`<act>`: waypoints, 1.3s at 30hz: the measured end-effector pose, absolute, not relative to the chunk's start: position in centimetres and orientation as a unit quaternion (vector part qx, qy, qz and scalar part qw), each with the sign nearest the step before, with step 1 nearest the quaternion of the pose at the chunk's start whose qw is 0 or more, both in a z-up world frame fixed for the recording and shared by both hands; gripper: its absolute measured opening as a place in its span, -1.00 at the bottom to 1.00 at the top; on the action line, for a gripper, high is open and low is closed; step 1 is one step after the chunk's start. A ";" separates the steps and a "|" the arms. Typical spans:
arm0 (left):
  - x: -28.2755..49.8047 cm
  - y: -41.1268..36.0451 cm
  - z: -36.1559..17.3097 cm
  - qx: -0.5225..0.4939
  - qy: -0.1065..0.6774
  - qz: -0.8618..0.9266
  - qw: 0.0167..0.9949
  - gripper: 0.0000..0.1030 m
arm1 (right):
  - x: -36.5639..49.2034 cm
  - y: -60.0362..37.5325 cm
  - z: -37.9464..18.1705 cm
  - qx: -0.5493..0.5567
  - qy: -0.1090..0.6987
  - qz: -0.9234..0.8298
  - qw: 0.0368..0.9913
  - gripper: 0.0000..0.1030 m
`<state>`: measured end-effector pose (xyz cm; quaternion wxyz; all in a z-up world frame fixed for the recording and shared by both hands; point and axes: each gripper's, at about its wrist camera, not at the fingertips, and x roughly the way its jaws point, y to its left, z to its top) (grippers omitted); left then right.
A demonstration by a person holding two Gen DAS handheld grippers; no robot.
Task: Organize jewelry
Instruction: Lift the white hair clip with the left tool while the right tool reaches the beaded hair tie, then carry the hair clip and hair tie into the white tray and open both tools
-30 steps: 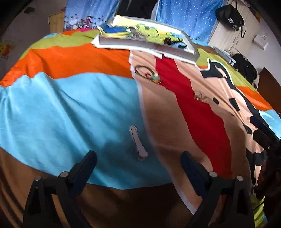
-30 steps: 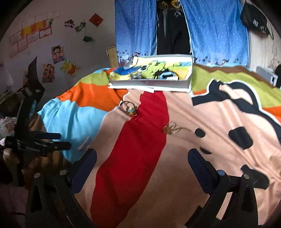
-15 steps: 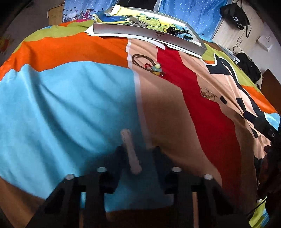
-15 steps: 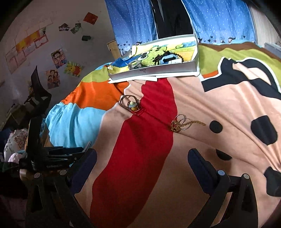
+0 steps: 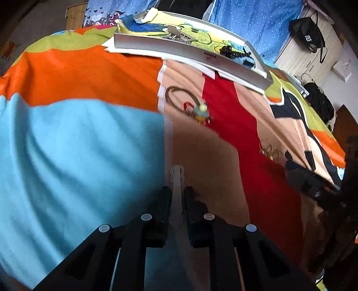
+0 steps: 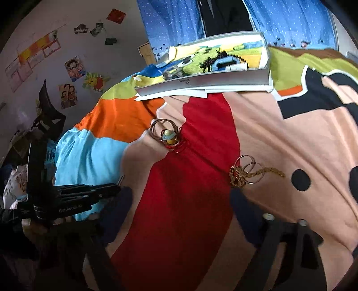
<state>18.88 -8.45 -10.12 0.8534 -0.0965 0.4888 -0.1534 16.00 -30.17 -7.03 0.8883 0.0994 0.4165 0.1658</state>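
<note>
Left gripper [image 5: 176, 194] fingers are closed flat on the thin, stiff, light hair clip [image 5: 177, 179], well short of the tray [image 5: 192, 52]; right gripper [image 6: 179, 206] gapes wide, empty, just short of the delicate tangled gold chain [image 6: 250, 173]

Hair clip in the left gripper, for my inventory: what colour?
Silver-grey hair clip, clearest in the left wrist view.

1. Loud patchwork bedspread [image 5: 89, 145] spread under the fingers, blue and orange blocks to their left, red stripe to the right.
2. Blue dotted curtains [image 6: 174, 20] hanging way out ahead of the fingertips.
3. Cartoon posters [image 6: 71, 69] stuck on the wall, off to the upper left.
4. Black bag [image 5: 308, 35] hung on a pale cabinet, far upper right.
</note>
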 end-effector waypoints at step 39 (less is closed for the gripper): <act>23.7 -7.8 -6.6 -0.153 0.461 -0.159 0.860 -0.75 | 23.7 -24.7 -3.8 0.125 0.393 0.150 0.899 -0.97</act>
